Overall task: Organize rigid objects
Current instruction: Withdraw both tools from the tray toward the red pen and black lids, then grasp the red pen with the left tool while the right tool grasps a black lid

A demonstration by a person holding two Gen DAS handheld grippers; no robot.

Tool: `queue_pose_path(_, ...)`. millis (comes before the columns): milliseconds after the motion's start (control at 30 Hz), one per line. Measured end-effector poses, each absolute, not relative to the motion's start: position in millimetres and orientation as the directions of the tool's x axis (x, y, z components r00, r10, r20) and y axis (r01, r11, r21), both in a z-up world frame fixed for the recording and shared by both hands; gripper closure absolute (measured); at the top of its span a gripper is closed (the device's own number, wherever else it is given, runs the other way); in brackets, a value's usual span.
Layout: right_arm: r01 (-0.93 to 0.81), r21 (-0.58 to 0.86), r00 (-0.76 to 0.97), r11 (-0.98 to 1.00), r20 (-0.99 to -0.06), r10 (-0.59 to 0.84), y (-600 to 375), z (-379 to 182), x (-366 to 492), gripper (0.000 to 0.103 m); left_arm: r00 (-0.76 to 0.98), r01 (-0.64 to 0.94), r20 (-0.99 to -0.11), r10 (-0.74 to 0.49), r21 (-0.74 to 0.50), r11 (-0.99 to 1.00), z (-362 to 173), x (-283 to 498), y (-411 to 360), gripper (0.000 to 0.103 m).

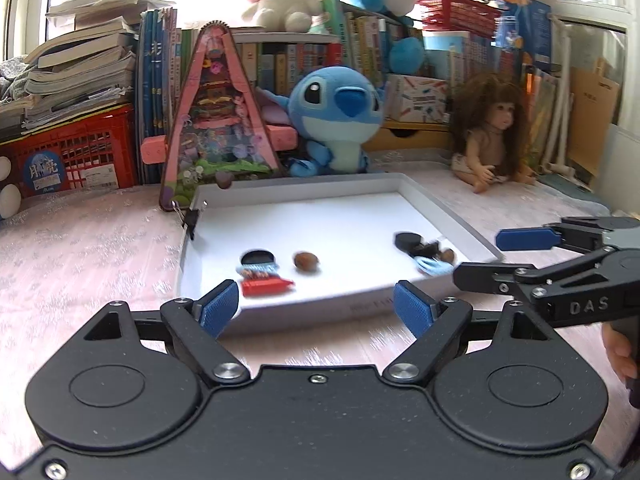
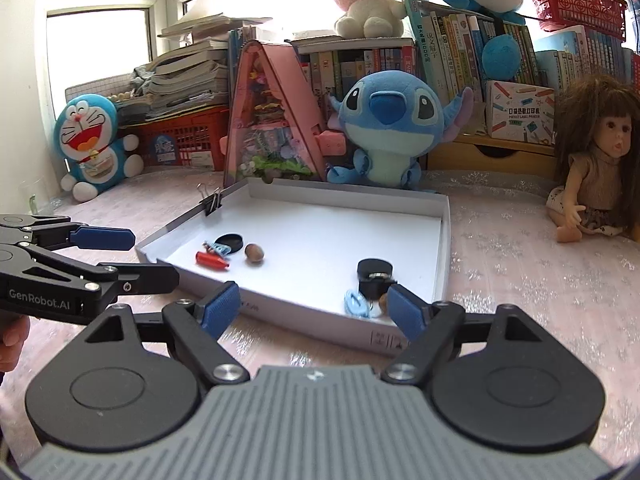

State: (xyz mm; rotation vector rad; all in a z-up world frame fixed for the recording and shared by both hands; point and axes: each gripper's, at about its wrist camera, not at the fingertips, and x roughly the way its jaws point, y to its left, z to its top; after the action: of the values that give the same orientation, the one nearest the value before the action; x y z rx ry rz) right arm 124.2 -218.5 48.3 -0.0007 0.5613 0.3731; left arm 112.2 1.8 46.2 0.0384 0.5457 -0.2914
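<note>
Tray [image 2: 442, 240] gathers small items: nut [image 2: 254, 254] at 10 o'clock, black cap [image 2: 374, 269] at 4. Left gripper [image 1: 316, 308], right gripper [image 2: 314, 306]: both spread wide, empty, outside near rim.

Pink patterned tabletop [image 2: 520, 280] underfoot of the tongs. Ahead: rows of upright books [image 2: 460, 52], leaning paper stack [image 1: 80, 64] on red crate [image 1: 80, 152], wooden drawer unit [image 2: 488, 156]. Bright, overexposed windows [image 2: 100, 48] behind; daylight floods in.
</note>
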Motion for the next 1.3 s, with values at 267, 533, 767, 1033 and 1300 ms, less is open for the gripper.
queue_pose_path(267,-0.378,0.081,0.781,0.922,-0.506,0.365,-219,42,90,0.013,0.807,0.338,-0.506,-0.303,-0.024,0.941,37,65,-2,0.019)
queue_pose_path(533,-0.393,0.092,0.769,0.915,-0.513,0.382,-220,32,66,0.012,0.791,0.362,-0.518,-0.325,-0.031,0.932,25,32,0,0.019)
queue_pose_path(767,-0.408,0.079,0.758,0.910,-0.526,0.386,-216,22,51,0.011,0.787,0.364,-0.527,-0.322,-0.025,0.931,12,15,3,0.019)
queue_pose_path(1033,-0.428,0.074,0.745,0.901,-0.534,0.399,-210,14,40,0.011,0.775,0.393,-0.529,-0.345,-0.023,0.919,6,2,2,0.019)
queue_pose_path(1300,-0.446,0.065,0.734,0.893,-0.544,0.406,-205,10,36,0.011,0.743,0.431,-0.547,-0.385,-0.049,0.901,-1,-5,2,0.024)
